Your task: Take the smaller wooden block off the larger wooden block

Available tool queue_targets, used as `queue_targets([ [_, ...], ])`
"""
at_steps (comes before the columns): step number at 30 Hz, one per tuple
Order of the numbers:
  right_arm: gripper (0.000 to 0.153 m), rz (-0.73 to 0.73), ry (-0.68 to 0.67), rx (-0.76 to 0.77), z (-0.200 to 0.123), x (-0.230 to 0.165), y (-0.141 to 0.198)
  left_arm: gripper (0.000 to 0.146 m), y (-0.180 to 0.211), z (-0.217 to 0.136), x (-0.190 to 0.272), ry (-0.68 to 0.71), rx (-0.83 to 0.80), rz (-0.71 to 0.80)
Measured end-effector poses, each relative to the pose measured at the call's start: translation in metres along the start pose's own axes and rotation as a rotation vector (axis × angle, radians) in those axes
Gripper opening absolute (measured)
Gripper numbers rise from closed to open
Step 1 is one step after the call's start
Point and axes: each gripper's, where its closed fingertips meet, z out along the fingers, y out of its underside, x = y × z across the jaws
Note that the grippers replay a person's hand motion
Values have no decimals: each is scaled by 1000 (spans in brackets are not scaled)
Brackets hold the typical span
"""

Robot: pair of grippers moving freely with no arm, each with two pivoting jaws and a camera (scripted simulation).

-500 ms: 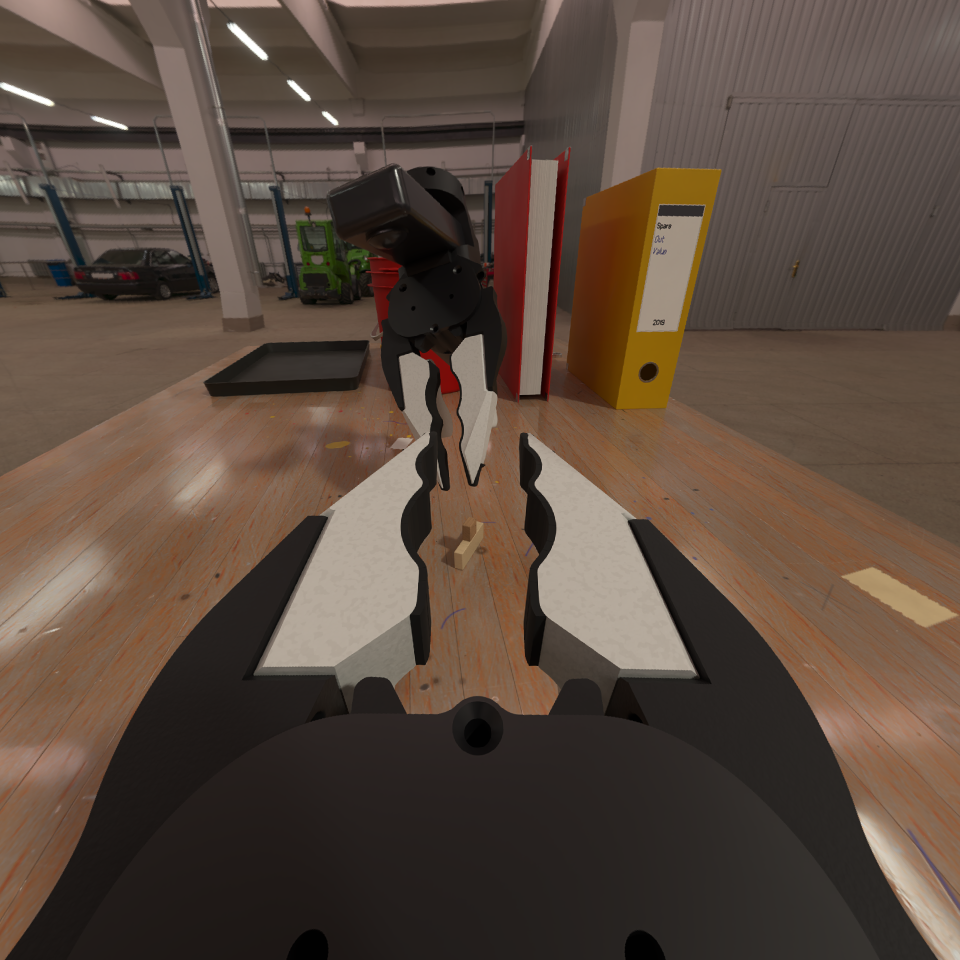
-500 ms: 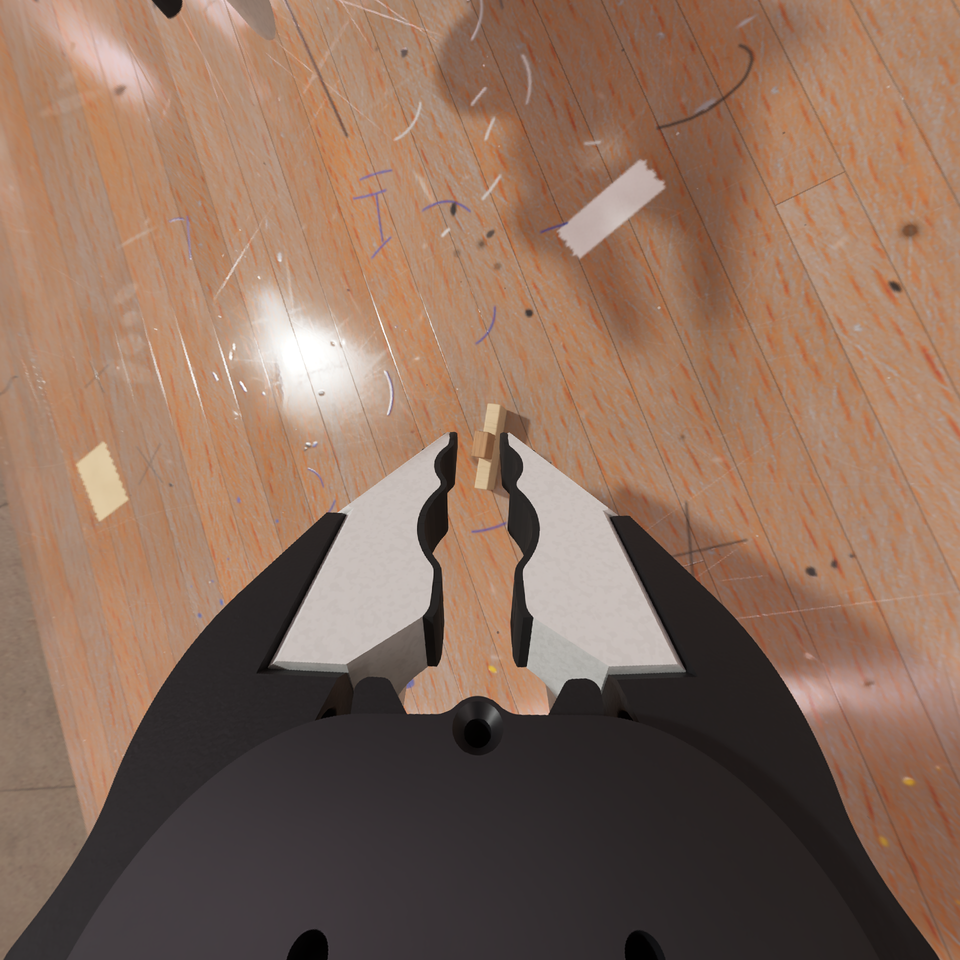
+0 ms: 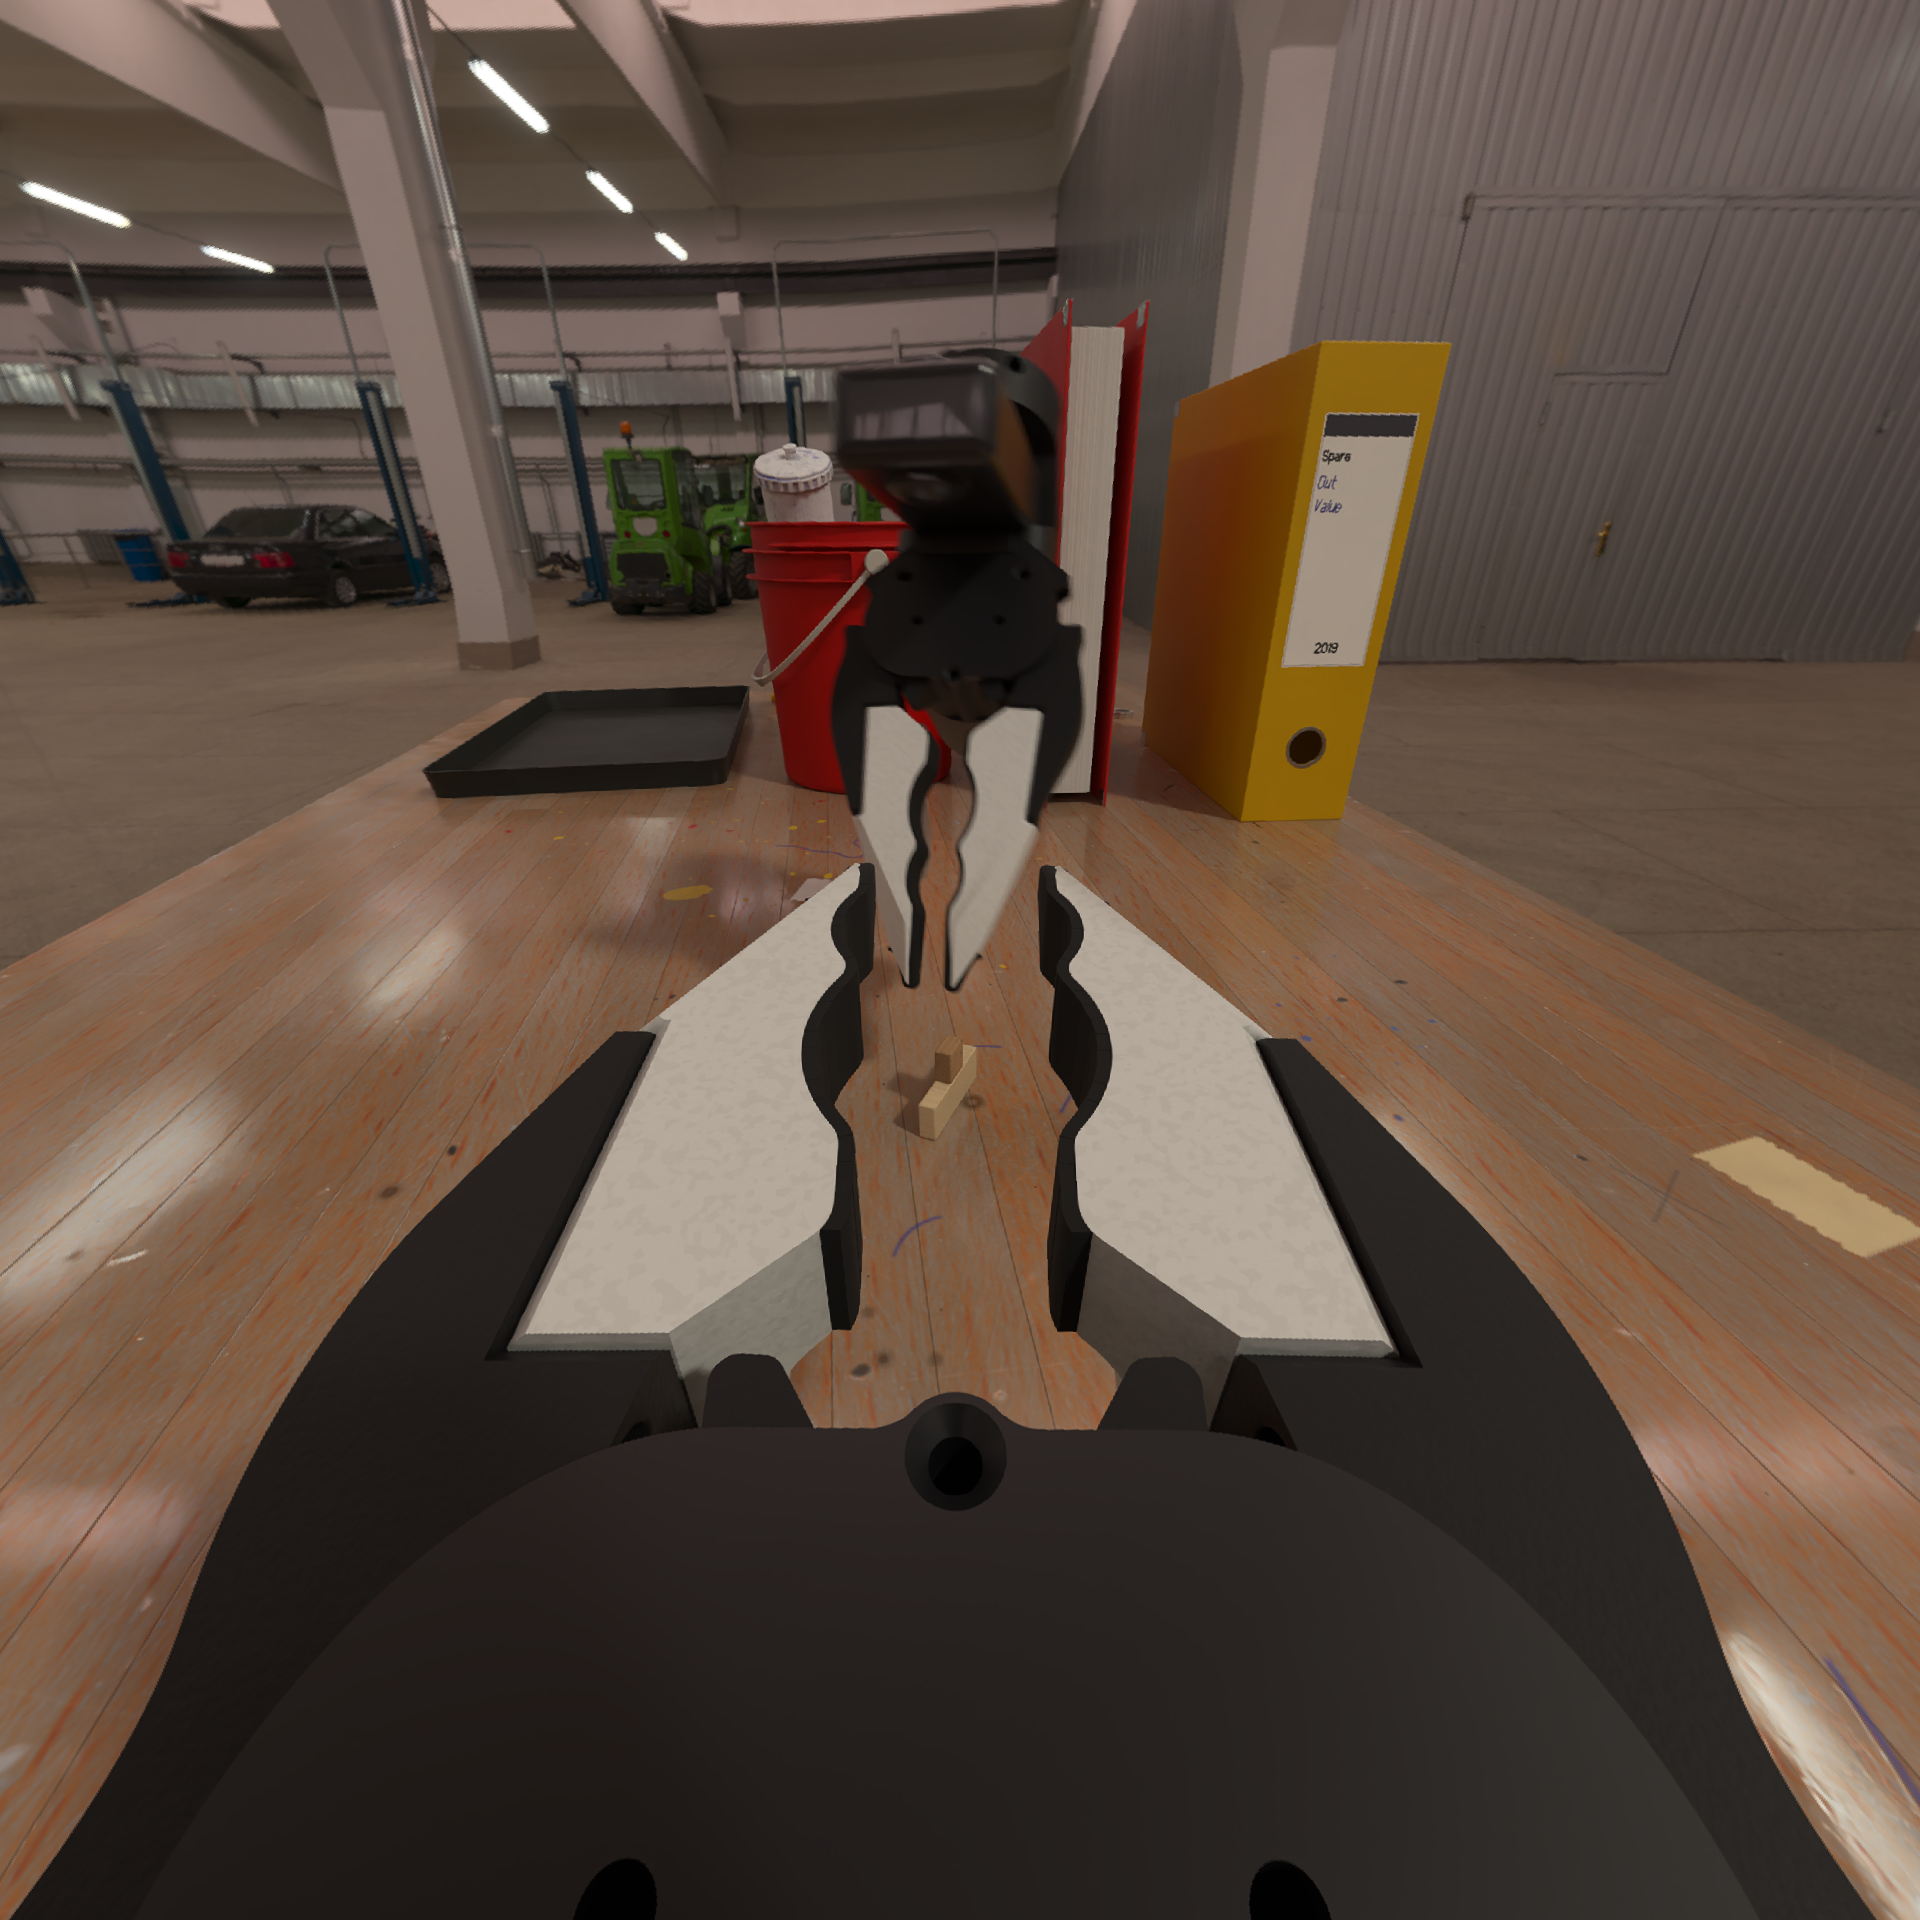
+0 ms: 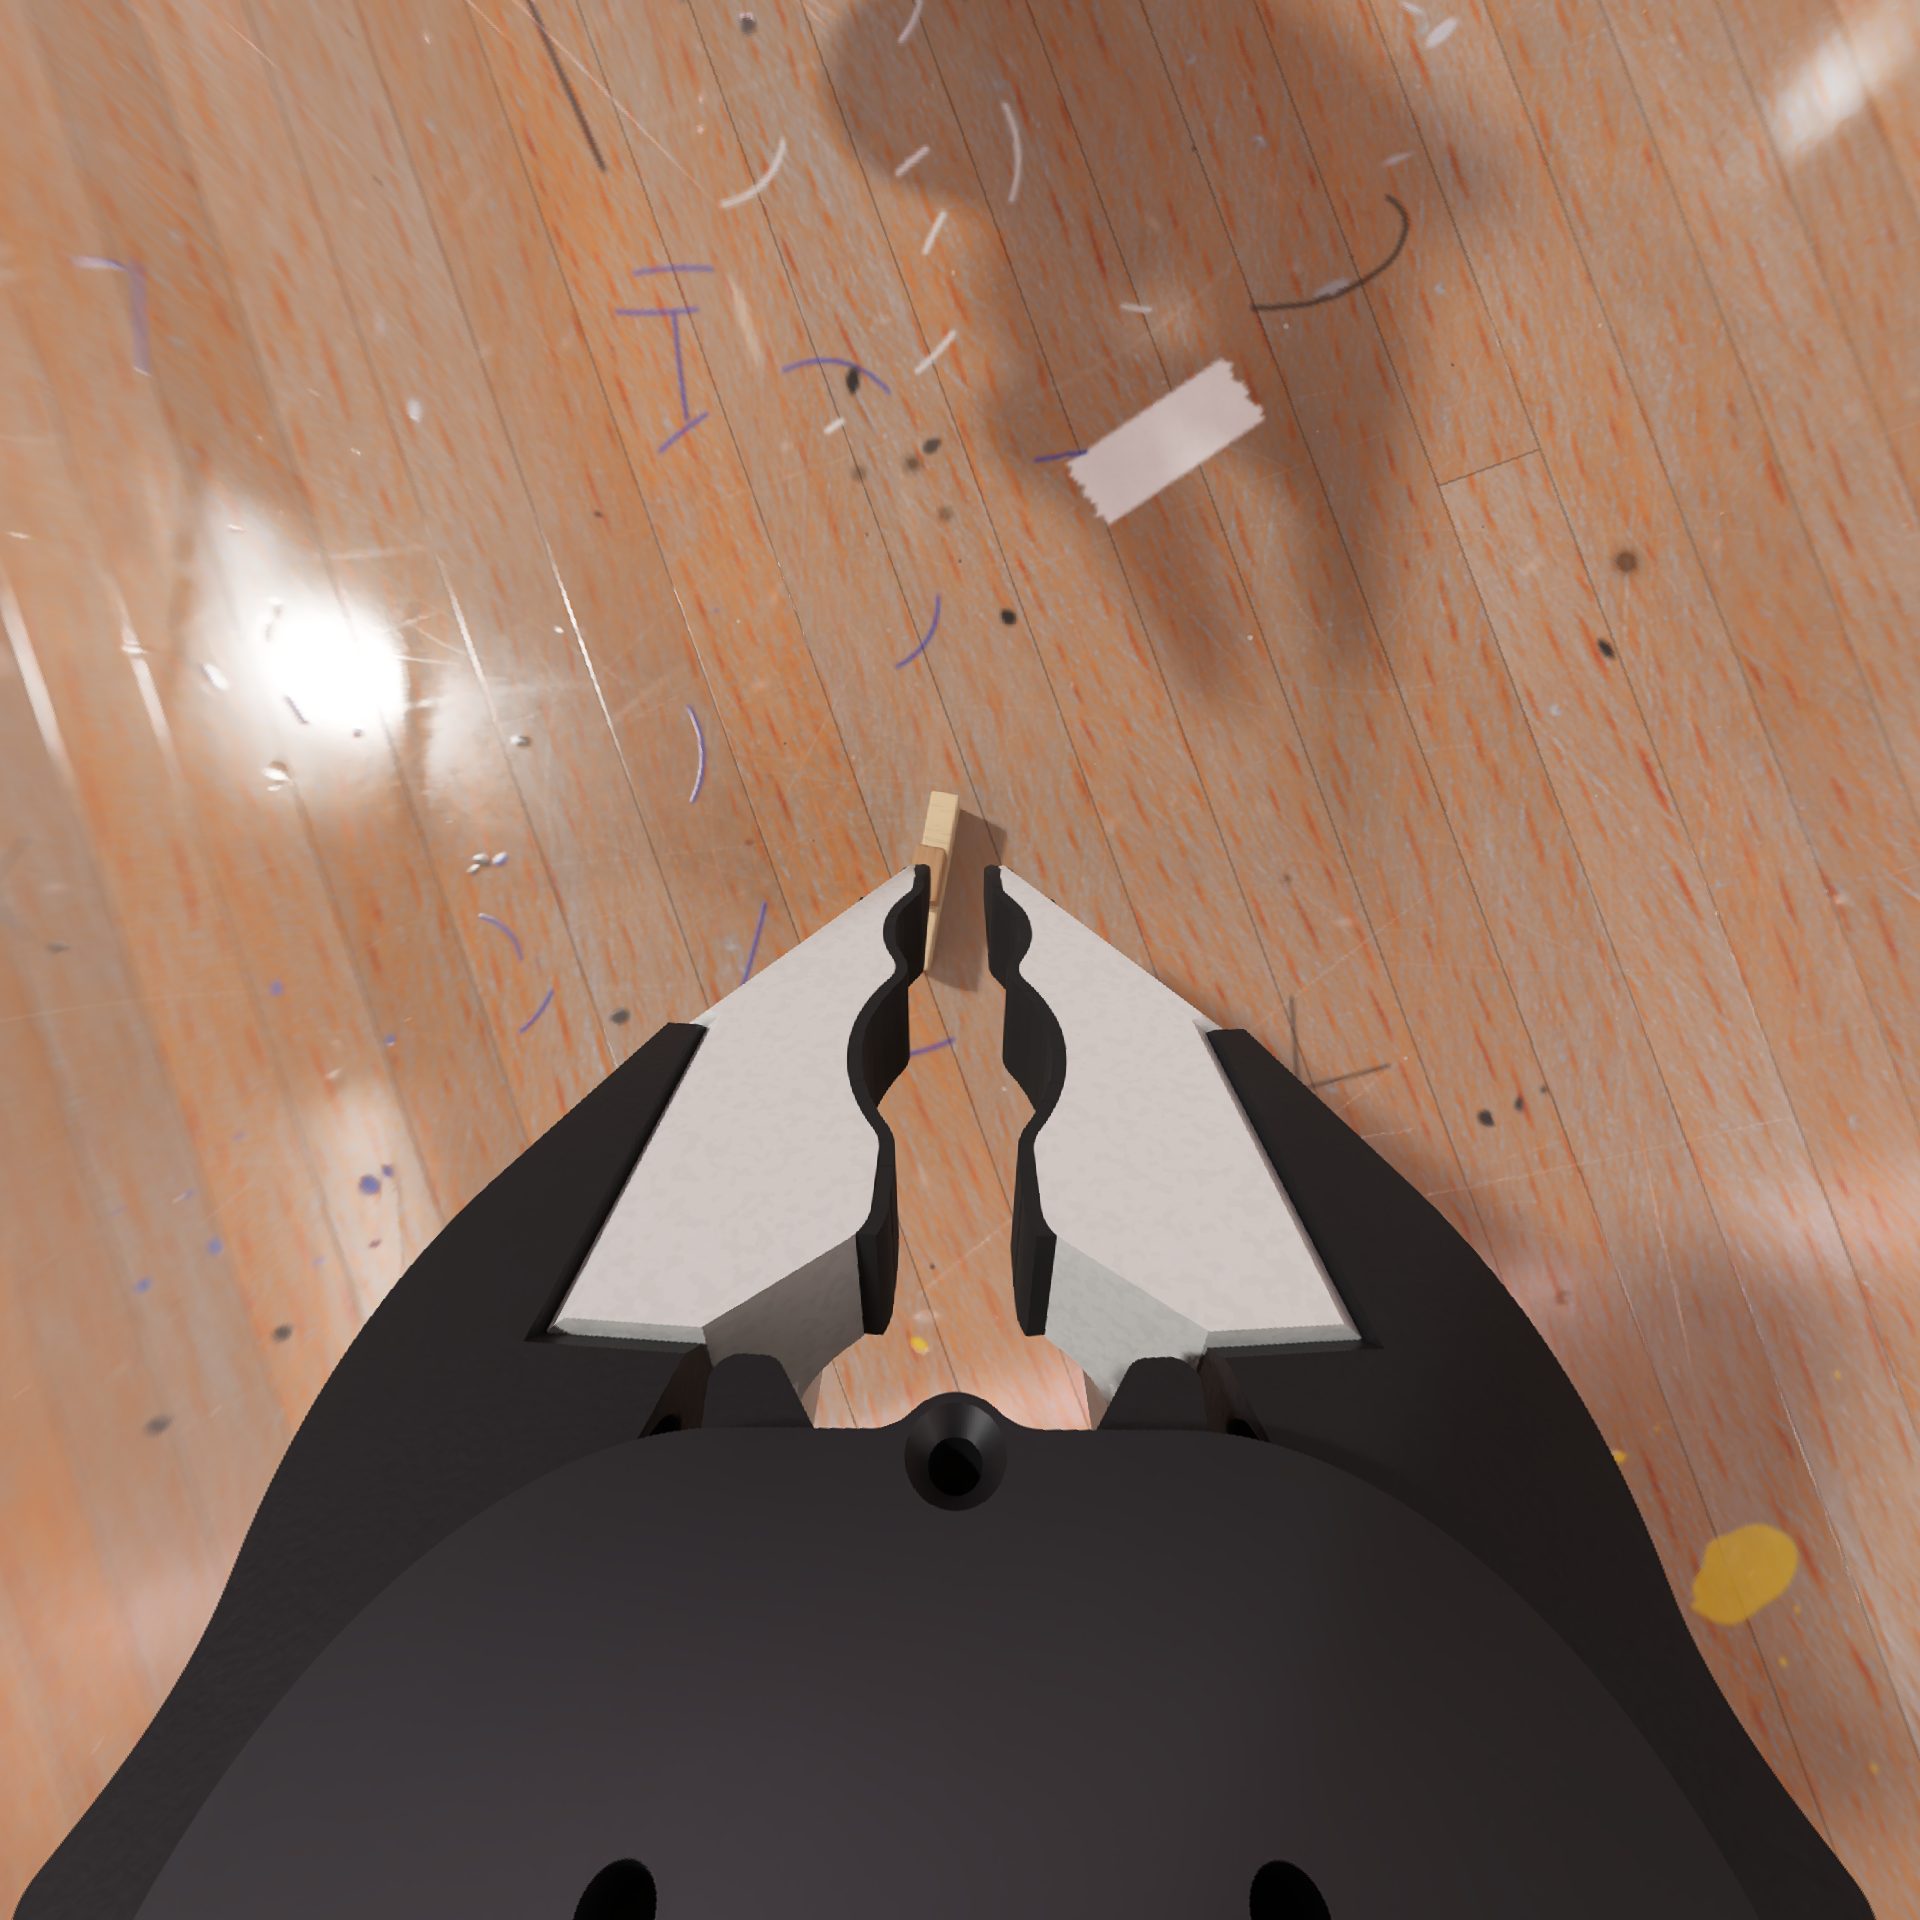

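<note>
Left claw (image 3: 951, 883): low over the bench (image 3: 312, 1039), aimed level along the boards, fingers spread wide with nothing between them

Straight ahead of it, in line with that gap but beyond the tips: the larger wooden block (image 3: 940, 1107), flat on the bench, long axis running away from this claw and leaning a little to the right. On top of its far end, the smaller wooden block (image 3: 952, 1058), raised like a short step and not yet taken off

Above and just past the pair: the right claw (image 3: 932, 982), pointing down and blurred, tips narrowly apart and clamped on nothing. From its own camera, the same slim gap, with the stack showing between and just past the tips, long axis nearly in line with the fingers, and the smaller piece tight against the left-hand tip in the picture. Touching or not: impossible to tell there, though seemingly clear of it in the other view

Judged nearer and better placed: the right claw, with a short drop left and a slight shift to centre the gap over the top piece, then a close across its narrow width. Likely risk: catching the lower block as well and lifting both. A possible job for the left claw: sliding forward to pin the near end

Well apart at the far end: black tray (image 3: 592, 743), red bucket (image 3: 810, 644), red book (image 3: 1101, 540), yellow binder (image 3: 1288, 582)
</note>
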Motion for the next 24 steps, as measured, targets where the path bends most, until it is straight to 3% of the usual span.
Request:
queue_targets([
  [9, 19, 6, 304, -77, 32, -12, 17, 31, 3, 5, 1, -15, -25, 4],
  [12, 18, 2, 340, -78, 32, -7, 16, 31, 4, 6, 2, -16, -29, 4],
  [15, 7, -11, 335, -82, 31, -2, 17, 31, 4, 6, 1, -21, -30, 6],
  [19, 6, 66, 128, -30, 22, -12, 8, 31, 4, 5, 0, -27, -29, 6],
  [24, 6, 384, -374, 76, -10, -31, -15, 31, 5, 5, 0, -23, -33, 0],
])
